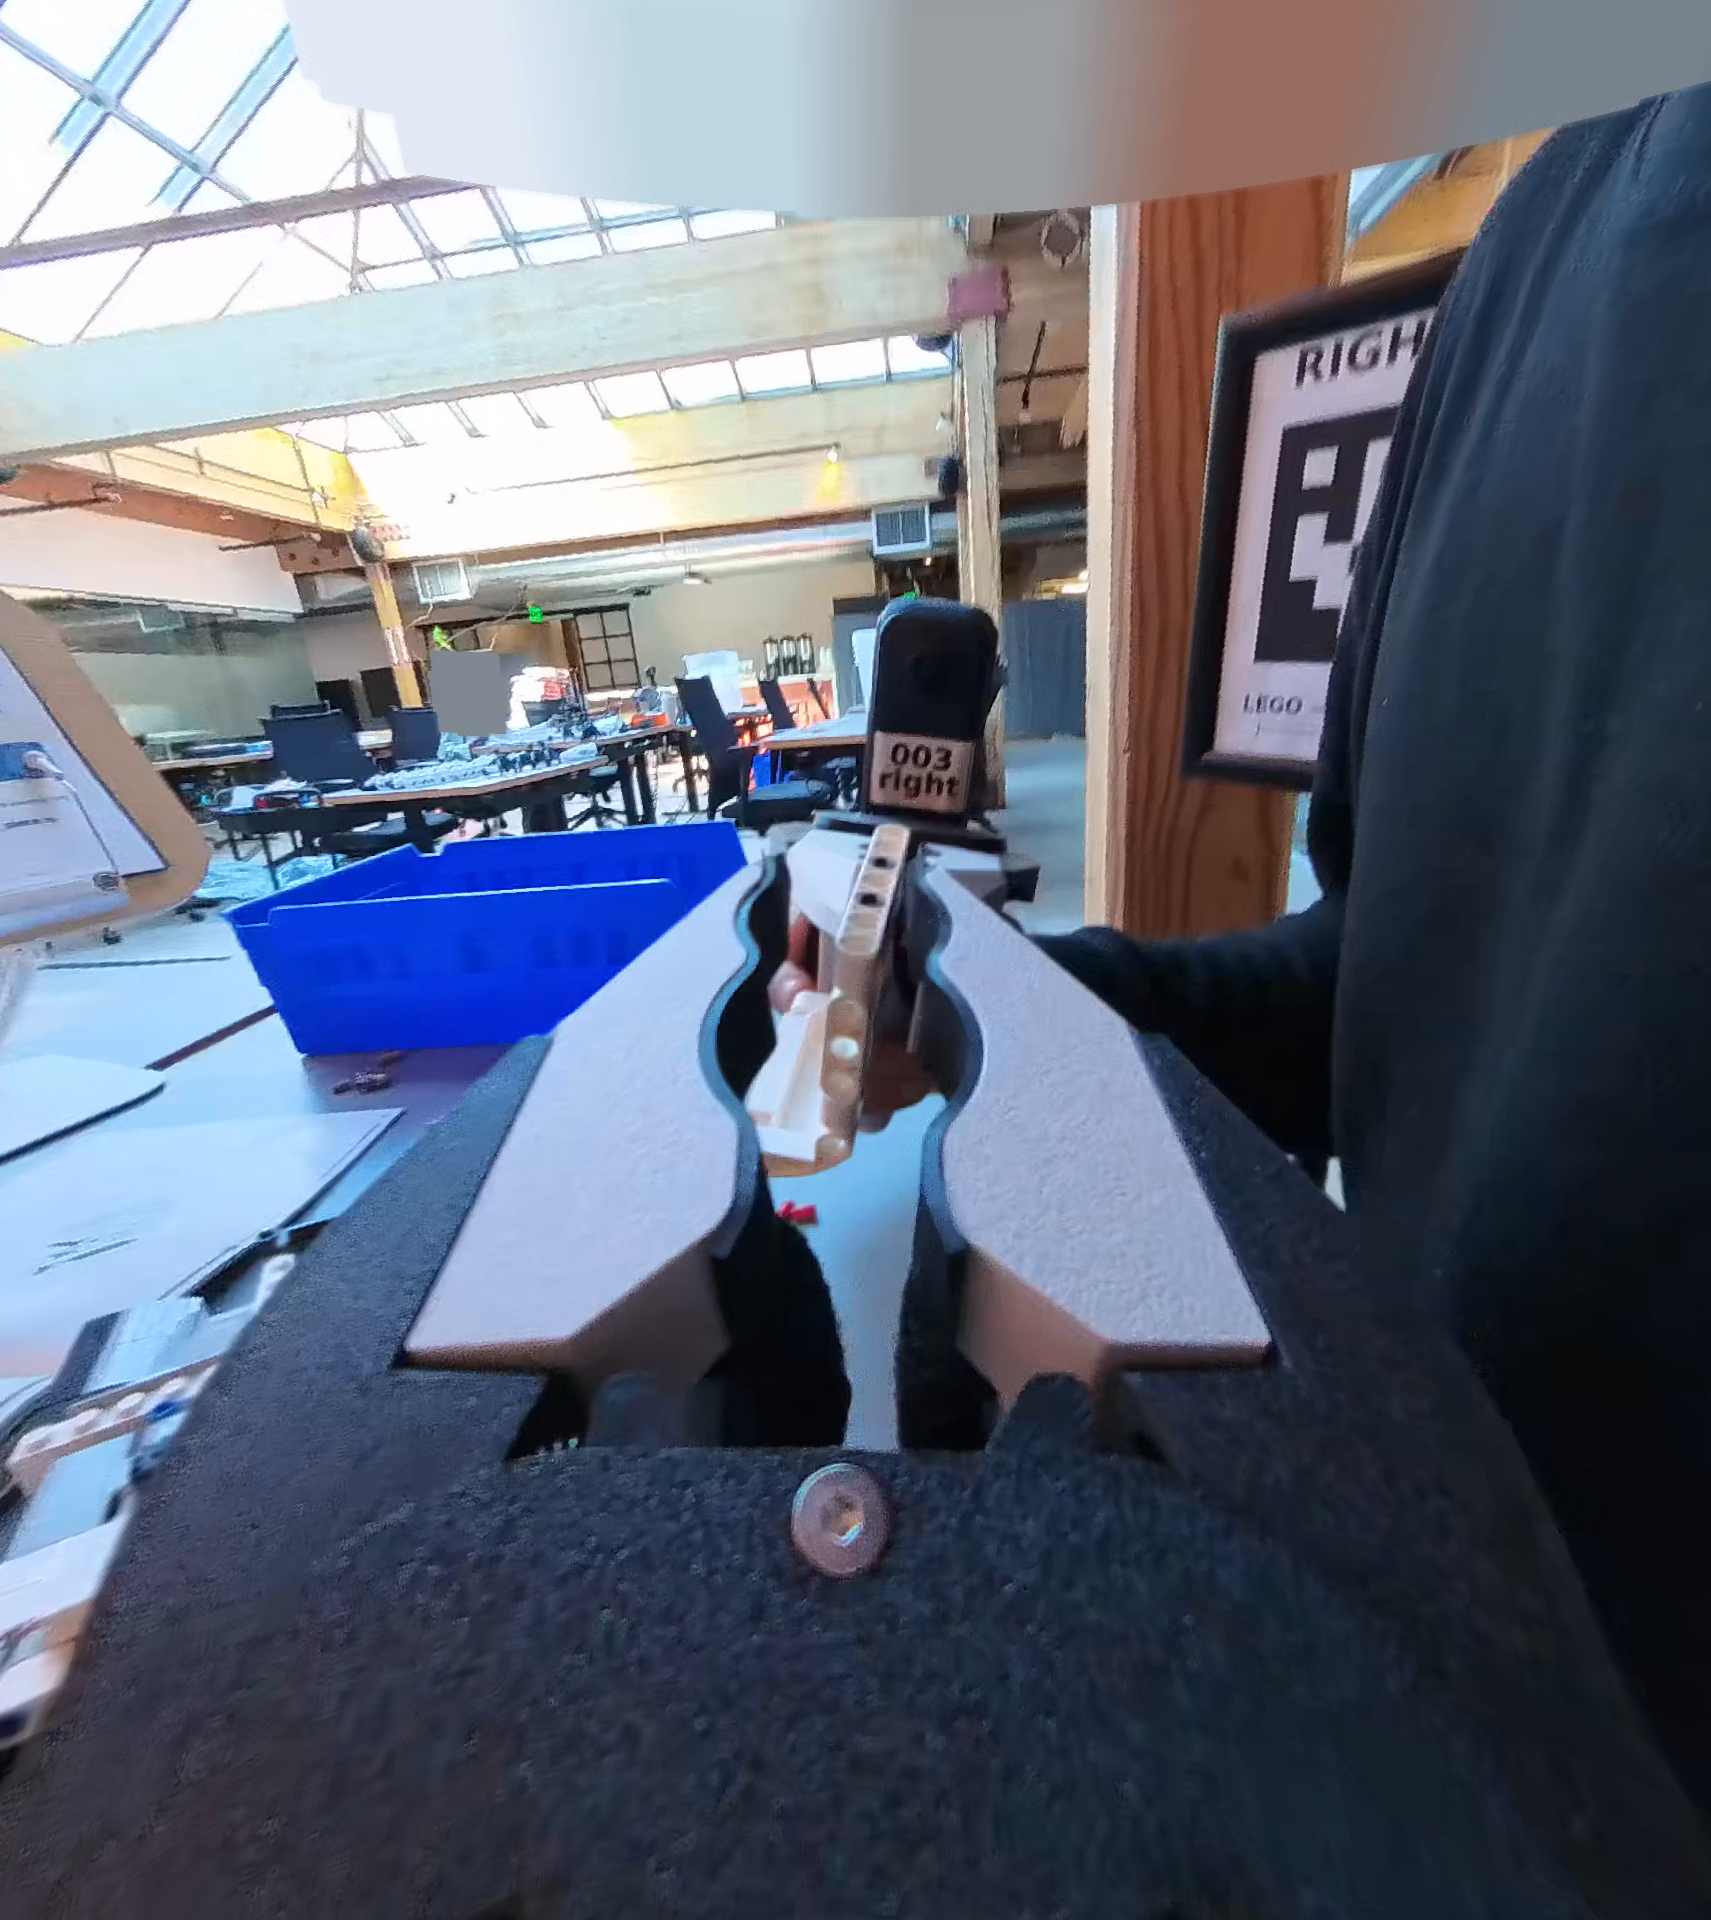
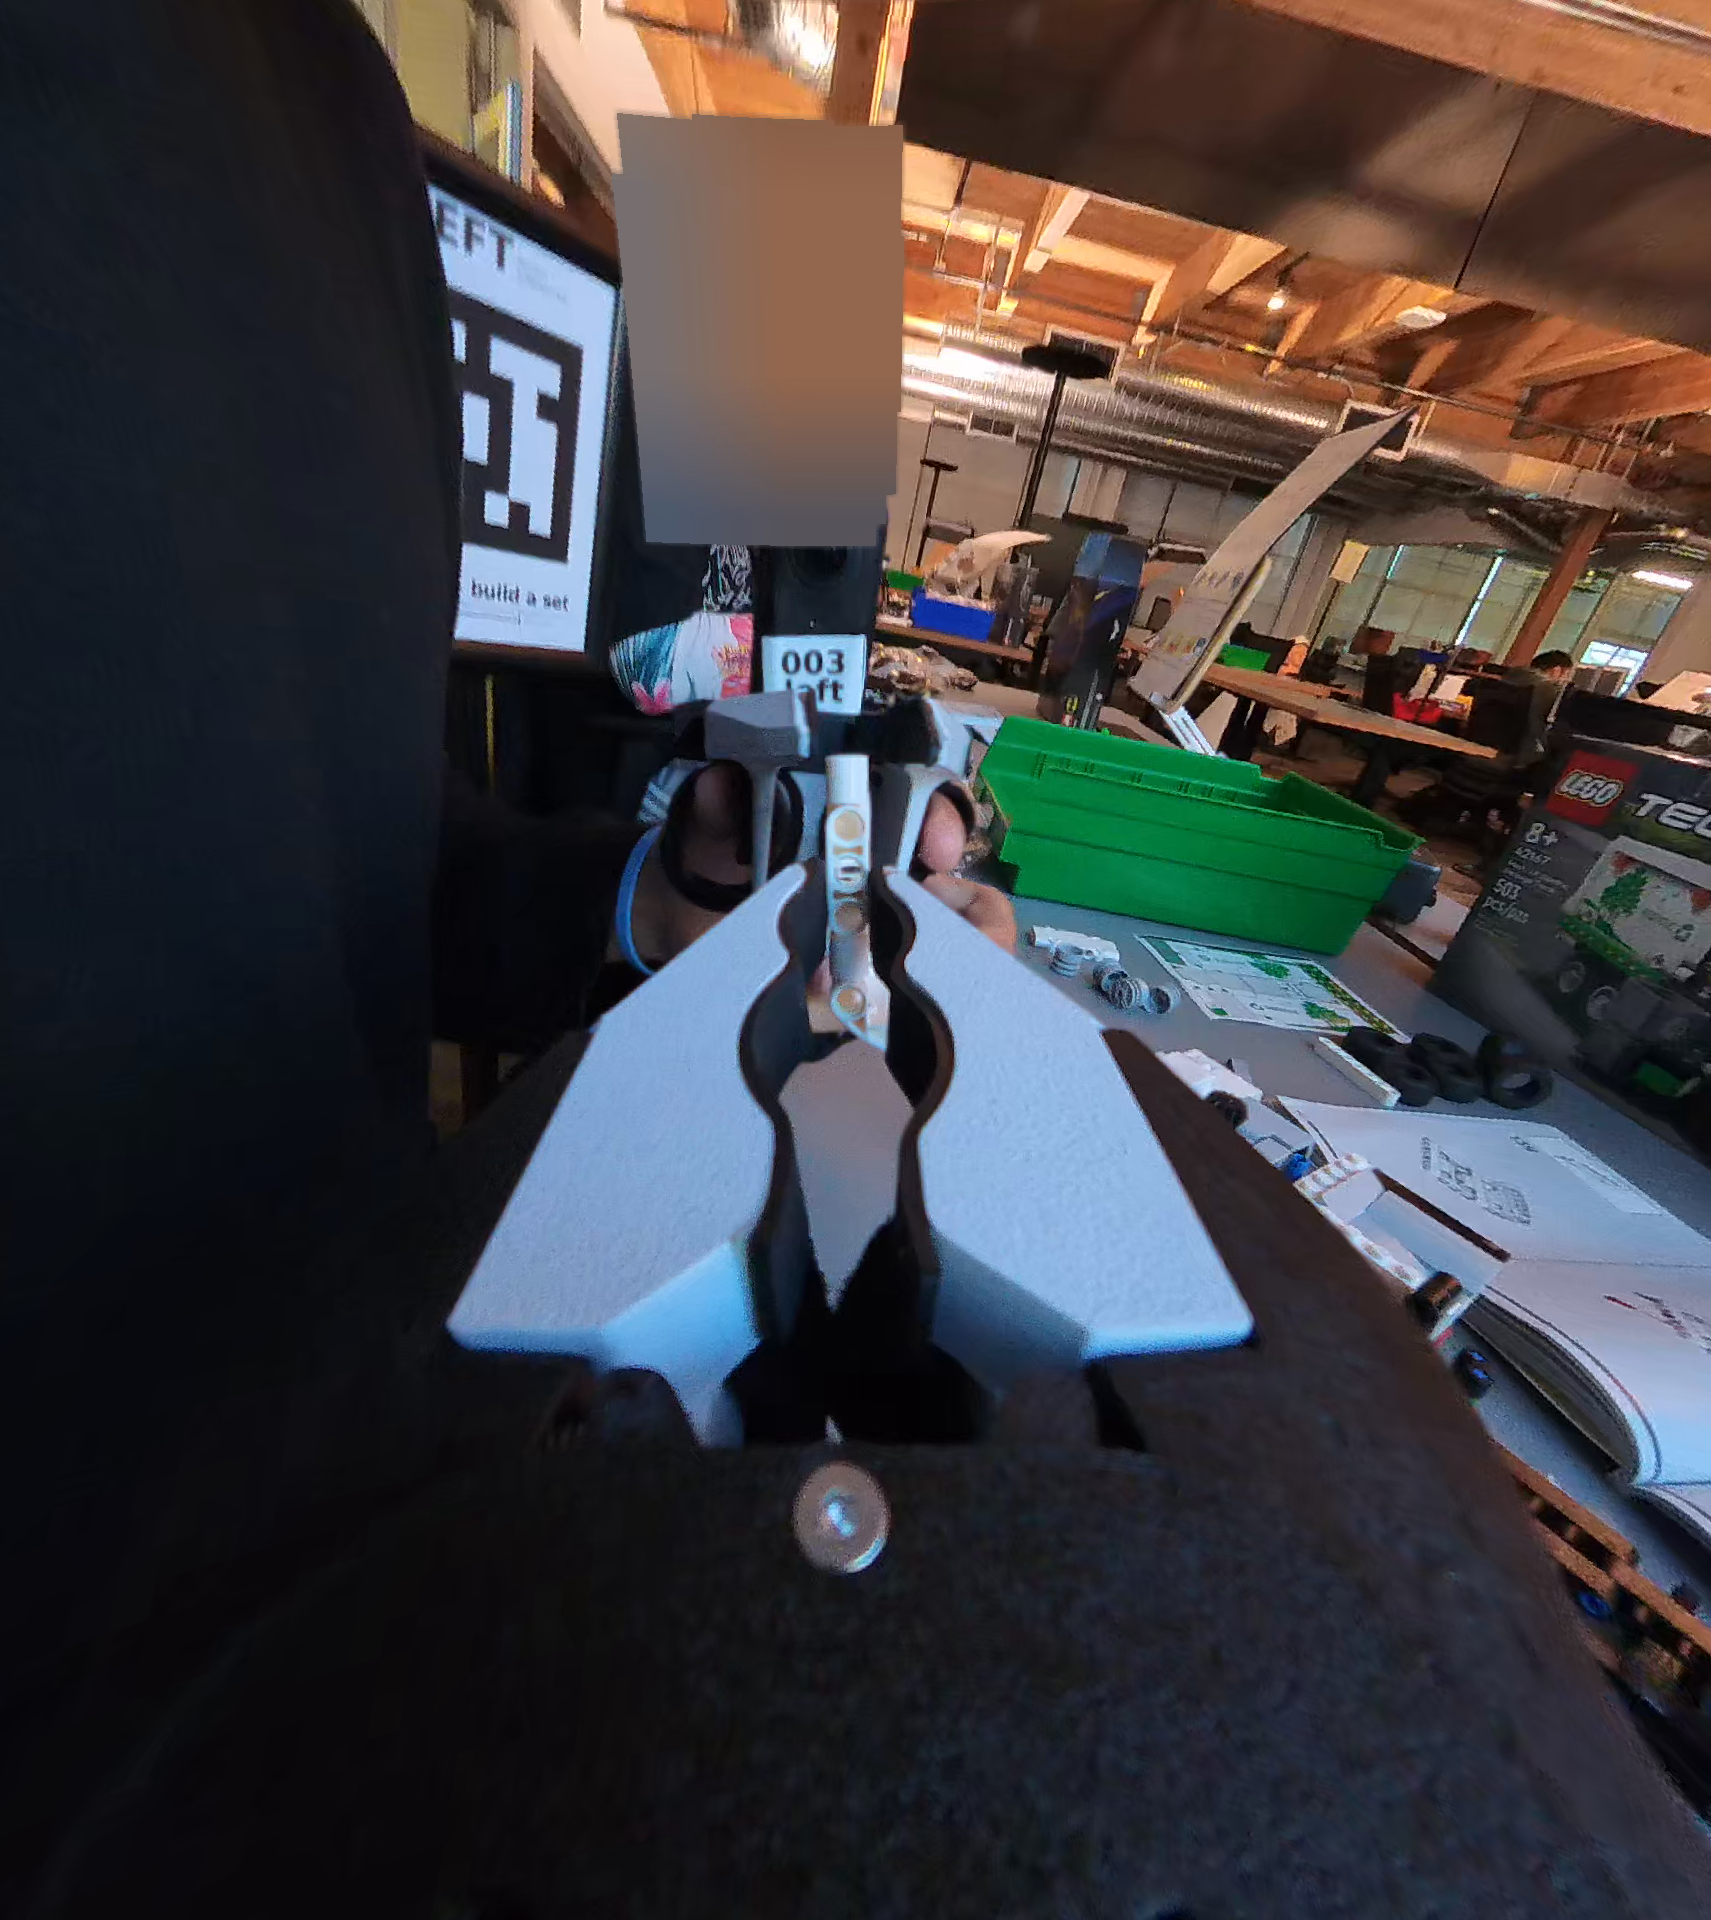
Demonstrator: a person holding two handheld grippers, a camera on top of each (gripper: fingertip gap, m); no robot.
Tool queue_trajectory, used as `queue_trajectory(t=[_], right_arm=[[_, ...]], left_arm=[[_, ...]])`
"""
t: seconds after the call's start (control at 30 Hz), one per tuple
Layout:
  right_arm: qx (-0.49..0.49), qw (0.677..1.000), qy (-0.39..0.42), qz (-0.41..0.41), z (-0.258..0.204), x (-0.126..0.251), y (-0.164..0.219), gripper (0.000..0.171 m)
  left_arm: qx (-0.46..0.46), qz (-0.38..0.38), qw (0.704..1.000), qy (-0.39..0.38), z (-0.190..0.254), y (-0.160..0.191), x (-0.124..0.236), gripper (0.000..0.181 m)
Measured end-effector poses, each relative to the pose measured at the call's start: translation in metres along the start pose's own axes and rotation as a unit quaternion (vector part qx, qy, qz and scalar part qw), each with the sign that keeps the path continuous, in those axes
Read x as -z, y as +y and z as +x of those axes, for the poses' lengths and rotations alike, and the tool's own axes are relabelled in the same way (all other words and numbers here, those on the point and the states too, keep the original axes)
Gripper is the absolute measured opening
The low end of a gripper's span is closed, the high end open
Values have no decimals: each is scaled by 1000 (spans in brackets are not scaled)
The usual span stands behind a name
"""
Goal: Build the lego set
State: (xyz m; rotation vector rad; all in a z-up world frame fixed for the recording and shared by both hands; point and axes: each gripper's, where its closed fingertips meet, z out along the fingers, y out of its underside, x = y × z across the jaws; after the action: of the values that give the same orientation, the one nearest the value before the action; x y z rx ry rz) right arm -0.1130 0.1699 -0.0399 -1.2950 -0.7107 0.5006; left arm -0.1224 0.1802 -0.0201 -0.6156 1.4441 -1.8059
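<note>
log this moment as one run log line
phase: mid-air join | left gripper: shut on white beam | right gripper: shut on white beam | green bin: untouched

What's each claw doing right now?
Left claw: around the white beam, grip cannot be told.
Right claw: closed, holding the white beam.

Each wrist camera looks forward along its own fingers, facing the other gripper head-on at twelve o'clock, close. Both views share the white beam piece (image 1: 856,997) held between them
</note>
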Motion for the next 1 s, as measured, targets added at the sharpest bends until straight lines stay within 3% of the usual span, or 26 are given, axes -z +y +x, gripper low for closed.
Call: queue_trajectory(t=[0.3,1.0], right_arm=[[13,1000,-11,-18,-6,-2,5,7],[-22,999,-37,7,-15,-8,3,7]], left_arm=[[-20,-98,994,48,12,24,4,17],[31,-46,996,66,21,15,-10,8]])
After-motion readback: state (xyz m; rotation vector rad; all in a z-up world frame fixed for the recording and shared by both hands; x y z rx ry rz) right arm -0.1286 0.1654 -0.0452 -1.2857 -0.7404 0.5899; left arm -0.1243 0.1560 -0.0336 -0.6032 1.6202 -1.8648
